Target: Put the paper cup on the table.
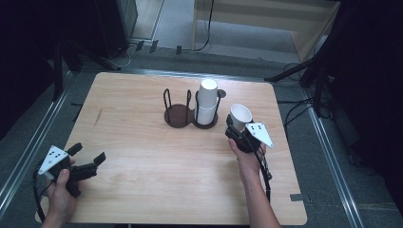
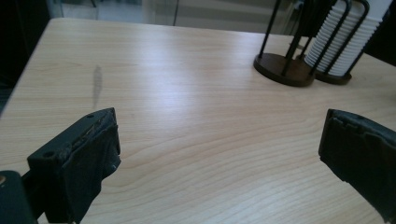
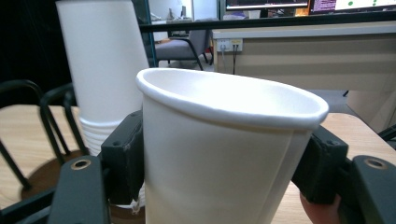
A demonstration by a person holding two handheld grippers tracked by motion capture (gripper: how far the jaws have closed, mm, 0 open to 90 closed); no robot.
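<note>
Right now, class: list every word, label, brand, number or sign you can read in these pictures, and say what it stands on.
None can be read.
Held paper cup: plain white, no print.
Stacked cups in the holder: plain.
Grey plates on the left gripper and right gripper: dots only, no characters.
Monitor screens far behind: bright text-like marks, too small and blurred to read.
</note>
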